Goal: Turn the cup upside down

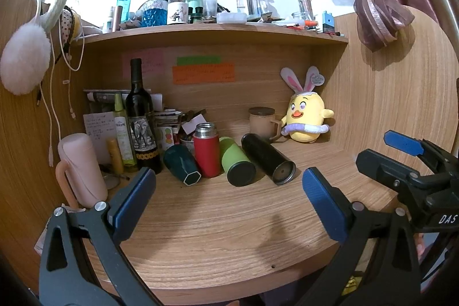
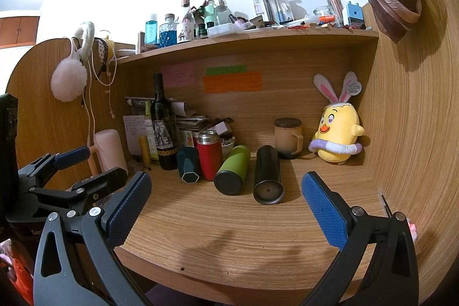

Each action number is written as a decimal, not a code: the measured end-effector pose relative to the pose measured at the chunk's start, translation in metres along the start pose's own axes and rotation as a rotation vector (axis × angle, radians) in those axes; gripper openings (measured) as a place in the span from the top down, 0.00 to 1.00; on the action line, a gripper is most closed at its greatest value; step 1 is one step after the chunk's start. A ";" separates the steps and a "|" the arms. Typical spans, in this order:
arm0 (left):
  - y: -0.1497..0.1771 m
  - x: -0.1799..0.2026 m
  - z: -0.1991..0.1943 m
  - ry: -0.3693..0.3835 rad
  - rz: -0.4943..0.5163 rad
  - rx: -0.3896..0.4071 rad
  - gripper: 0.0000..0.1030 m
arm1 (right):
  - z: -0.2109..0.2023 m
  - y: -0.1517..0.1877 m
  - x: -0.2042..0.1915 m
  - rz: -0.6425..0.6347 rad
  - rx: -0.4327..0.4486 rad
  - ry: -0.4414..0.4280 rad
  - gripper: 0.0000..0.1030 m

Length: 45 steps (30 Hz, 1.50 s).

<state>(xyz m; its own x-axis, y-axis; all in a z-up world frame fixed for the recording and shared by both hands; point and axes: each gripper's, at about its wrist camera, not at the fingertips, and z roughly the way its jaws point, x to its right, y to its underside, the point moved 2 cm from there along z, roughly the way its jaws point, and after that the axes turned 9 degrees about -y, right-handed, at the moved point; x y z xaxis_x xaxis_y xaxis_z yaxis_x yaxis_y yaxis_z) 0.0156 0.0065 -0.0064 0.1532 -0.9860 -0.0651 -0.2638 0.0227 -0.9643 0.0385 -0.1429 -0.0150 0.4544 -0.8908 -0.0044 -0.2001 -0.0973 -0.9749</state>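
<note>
Cup (image 1: pixel 181 165) lying among flasks, well apart from desk edge (image 1: pixel 229 281); both grippers spread, empty.

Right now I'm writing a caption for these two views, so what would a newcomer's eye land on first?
Probably the row of flasks mid-desk: a dark teal cup, a green tumbler and a black flask lie on their sides beside an upright red thermos. Next, the yellow chick plush with bunny ears in the back right corner. Both grippers, left gripper and right gripper, hover open in front, holding nothing.
</note>
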 end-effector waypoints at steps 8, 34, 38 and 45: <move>-0.001 0.001 0.001 0.003 -0.001 -0.005 0.00 | 0.000 -0.001 -0.002 -0.001 0.002 -0.002 0.00; -0.001 -0.002 0.000 0.000 -0.005 0.002 0.00 | -0.001 -0.002 -0.003 -0.002 0.001 0.001 0.00; -0.001 -0.002 0.000 -0.001 -0.005 0.003 0.00 | -0.001 -0.001 -0.002 -0.004 0.001 0.000 0.00; -0.001 -0.002 0.000 -0.002 -0.004 0.003 0.00 | 0.000 -0.001 -0.002 -0.003 -0.001 0.000 0.00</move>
<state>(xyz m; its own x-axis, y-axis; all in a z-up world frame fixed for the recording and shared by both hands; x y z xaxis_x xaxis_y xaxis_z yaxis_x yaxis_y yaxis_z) 0.0156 0.0086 -0.0059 0.1559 -0.9858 -0.0621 -0.2606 0.0196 -0.9653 0.0372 -0.1407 -0.0134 0.4546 -0.8907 -0.0018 -0.1994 -0.0998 -0.9748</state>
